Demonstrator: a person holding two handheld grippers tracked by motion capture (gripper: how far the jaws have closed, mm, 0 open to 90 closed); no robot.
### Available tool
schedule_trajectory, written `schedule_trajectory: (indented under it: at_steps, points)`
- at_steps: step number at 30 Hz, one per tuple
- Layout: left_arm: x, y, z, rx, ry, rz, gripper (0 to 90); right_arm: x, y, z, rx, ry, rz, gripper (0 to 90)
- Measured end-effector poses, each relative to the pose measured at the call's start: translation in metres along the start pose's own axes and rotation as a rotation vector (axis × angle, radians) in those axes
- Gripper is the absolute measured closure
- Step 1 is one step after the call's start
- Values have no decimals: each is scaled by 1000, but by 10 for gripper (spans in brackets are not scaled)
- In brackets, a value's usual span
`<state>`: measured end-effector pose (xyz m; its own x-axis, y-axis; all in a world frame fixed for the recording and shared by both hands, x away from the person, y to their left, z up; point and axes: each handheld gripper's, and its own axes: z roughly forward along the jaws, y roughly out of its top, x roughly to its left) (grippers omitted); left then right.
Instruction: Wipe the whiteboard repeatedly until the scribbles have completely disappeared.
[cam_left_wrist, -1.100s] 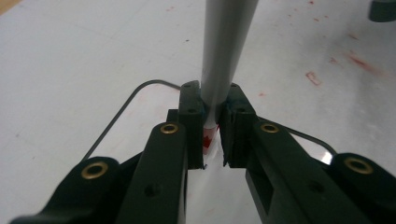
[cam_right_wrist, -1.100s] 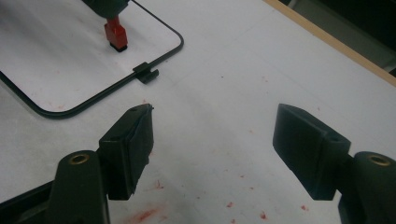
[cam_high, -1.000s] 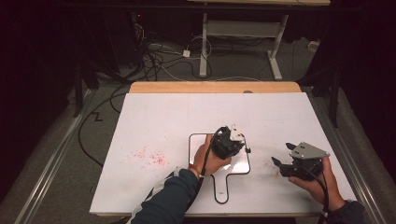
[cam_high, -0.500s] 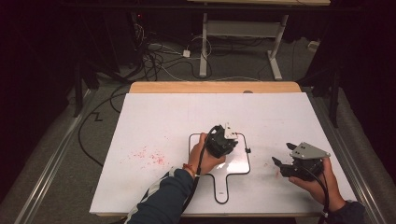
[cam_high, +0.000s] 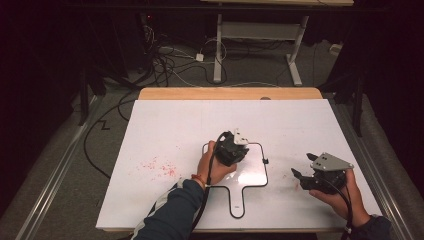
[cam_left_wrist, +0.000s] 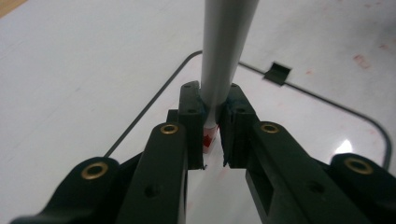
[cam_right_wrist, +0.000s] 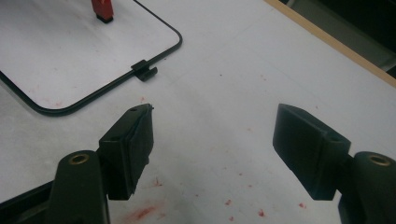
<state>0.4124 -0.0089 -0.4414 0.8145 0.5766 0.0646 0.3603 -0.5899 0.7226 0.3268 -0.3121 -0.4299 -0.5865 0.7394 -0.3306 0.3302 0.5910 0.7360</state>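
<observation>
- Left gripper (cam_left_wrist: 212, 128): jaws pressed together on a grey marker (cam_left_wrist: 226, 51), clamped low on its barrel. A red-and-white part of the marker sits between the jaws, just behind the grip.
- Marker axis: its length runs straight on from the jaws, away from the gripper's camera. Its far end lies out of frame, so tip contact cannot be confirmed.
- Beneath and ahead of the left gripper (cam_high: 231, 148): a small whiteboard (cam_high: 250, 172) with a black rim and handle, flat on the table (cam_high: 165, 130). The gripper hovers over the board's upper left part.
- A black clip (cam_left_wrist: 277, 73) on the board's rim lies ahead and to the right of the left jaws.
- Right gripper (cam_right_wrist: 212, 144): jaws spread, holding nothing, well off to the board's right, over bare table with red specks (cam_right_wrist: 243, 196).
- From the right gripper, the board's corner (cam_right_wrist: 173, 33) and a red piece (cam_right_wrist: 102, 9) standing on the board lie ahead-left.
- Judgement: the left hand is nearer; the coming move looks to be bringing the marker to the board, which turns on tilting that long axis down onto the surface below.
</observation>
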Motion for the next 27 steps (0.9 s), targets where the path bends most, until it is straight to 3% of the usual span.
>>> schedule_trajectory:
  at_steps: [2, 4, 6, 9, 11, 13, 15, 20, 23, 27]
  points:
    - [5, -4, -3, -7, -16, -28, 785, 0, 0, 0, 1, -1, 2, 296]
    - [2, -3, -2, -9, -37, -29, 786, -1, 0, 0, -2, 1, 3, 296]
    - [-10, -1, -1, -13, -59, 5, 786, -1, 0, 0, -1, -1, 0, 296]
    - [-24, 2, 0, -13, -49, 44, 786, 0, 1, 1, -3, 2, 1, 296]
    - [-21, 0, -1, -9, -49, 37, 785, 1, 1, 2, 2, 4, -1, 296]
    - [-10, -4, -5, -2, -28, 4, 786, 2, 1, 3, 3, 6, -9, 296]
    - [0, -11, -11, 1, -38, -35, 785, 2, 1, 3, 4, 4, -5, 296]
    - [9, -26, -25, 5, -32, -53, 785, 0, 1, 2, 1, 1, -2, 296]
    - [5, -25, -22, -9, -36, -45, 785, 0, 2, 3, 1, 1, -6, 296]
    - [-11, -14, -11, -29, -49, -1, 786, 2, 3, 3, 2, 1, -10, 296]
